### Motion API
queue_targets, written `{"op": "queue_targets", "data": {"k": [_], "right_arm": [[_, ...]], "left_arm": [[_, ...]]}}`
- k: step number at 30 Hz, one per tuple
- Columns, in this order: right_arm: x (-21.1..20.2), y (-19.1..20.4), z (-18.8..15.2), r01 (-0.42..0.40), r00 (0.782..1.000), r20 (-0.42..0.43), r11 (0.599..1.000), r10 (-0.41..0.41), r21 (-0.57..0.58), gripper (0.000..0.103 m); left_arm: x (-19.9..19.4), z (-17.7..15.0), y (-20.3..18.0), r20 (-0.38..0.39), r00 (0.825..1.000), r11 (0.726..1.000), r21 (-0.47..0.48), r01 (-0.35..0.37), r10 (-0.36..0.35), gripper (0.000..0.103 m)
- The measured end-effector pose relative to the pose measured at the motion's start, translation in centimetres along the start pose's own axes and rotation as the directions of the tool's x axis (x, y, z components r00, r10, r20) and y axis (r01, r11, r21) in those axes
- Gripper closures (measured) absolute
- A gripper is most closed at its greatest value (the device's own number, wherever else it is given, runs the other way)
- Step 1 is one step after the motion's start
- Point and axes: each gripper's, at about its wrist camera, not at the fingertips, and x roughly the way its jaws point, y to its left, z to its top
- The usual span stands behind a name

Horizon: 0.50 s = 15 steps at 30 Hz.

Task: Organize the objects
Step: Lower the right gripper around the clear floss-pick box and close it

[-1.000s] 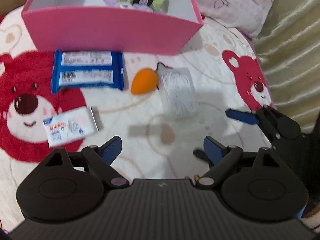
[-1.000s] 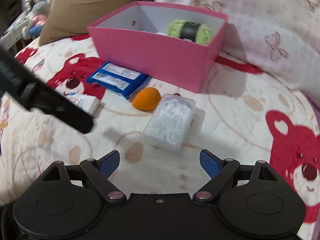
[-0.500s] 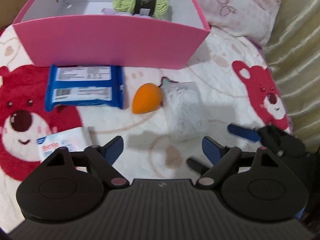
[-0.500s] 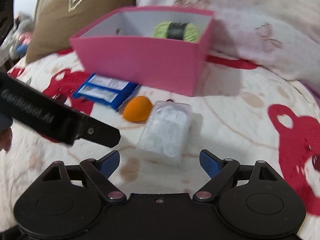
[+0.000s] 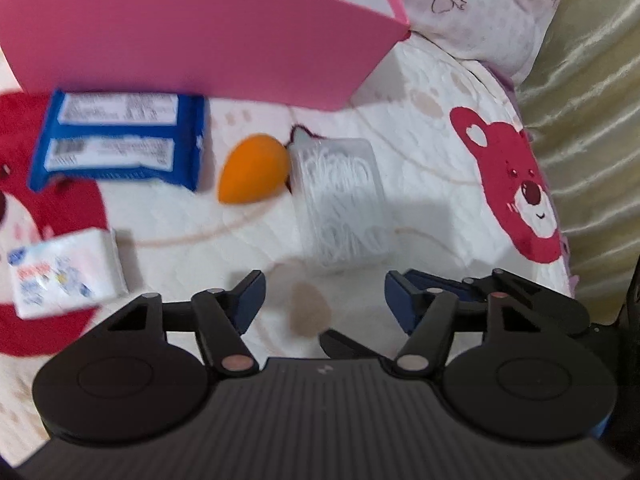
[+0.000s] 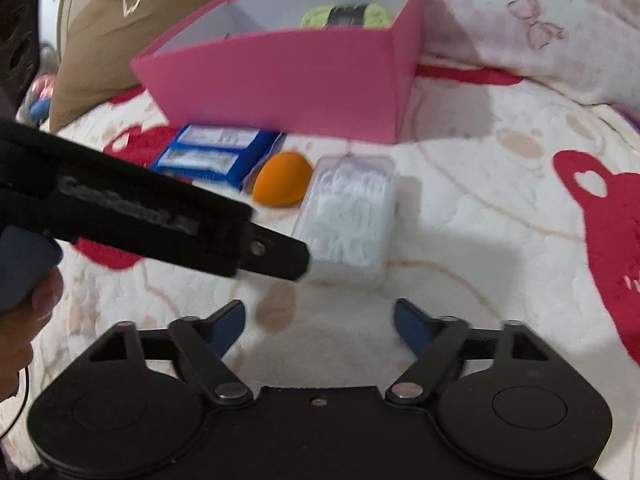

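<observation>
A clear plastic box of white picks (image 5: pixel 344 200) lies on the bear-print blanket, touching an orange egg-shaped sponge (image 5: pixel 254 174) on its left. My left gripper (image 5: pixel 325 296) hovers just short of the box; its jaws are closing with nothing between them. In the right wrist view the same box (image 6: pixel 348 216) lies ahead of my right gripper (image 6: pixel 320 320), whose jaws are also closing on nothing. One black finger of the left gripper (image 6: pixel 280 254) reaches in from the left, its tip at the box's near corner. The pink box (image 6: pixel 288 76) holds green yarn (image 6: pixel 348 14).
A blue twin packet (image 5: pixel 120 144) lies before the pink box (image 5: pixel 200 40), and a white tissue pack (image 5: pixel 64 276) at the left. A brown cushion (image 6: pixel 112 28) stands behind, a pink pillow (image 5: pixel 472 8) and olive bedding (image 5: pixel 592 120) to the right. A hand (image 6: pixel 24 320) shows at the left.
Both grippers have sunk toward the blanket and their jaws have narrowed. The left gripper has come in beside the clear box's near corner. The objects lie where they were.
</observation>
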Motion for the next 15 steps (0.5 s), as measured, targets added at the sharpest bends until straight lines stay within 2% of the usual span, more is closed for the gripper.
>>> {"op": "queue_targets", "data": {"k": [5,10,13,15], "right_arm": [[0.0,-0.4,0.0,-0.017,1.000,0.027,0.999,0.017,0.028,0.026],[0.8,0.4,0.0,0.009,0.998,0.063,1.000,-0.007,-0.023,0.027],[0.6,1.5,0.0,0.056,0.992,0.113,0.995,-0.046,-0.087,0.026],[0.8,1.5,0.0,0.066,0.991,0.120,0.994,-0.055,-0.084,0.026]], "left_arm": [[0.3,-0.4,-0.4,0.069,0.998,0.999,0.035,-0.011,0.009,0.048],[0.3,-0.5,-0.6,0.130,0.991,0.999,0.051,0.004,-0.010,0.051],[0.1,-0.6,-0.6,0.185,0.982,0.998,0.060,0.027,-0.037,0.062],[0.1,-0.6,-0.8,0.203,0.979,0.997,0.069,0.014,-0.028,0.066]]}}
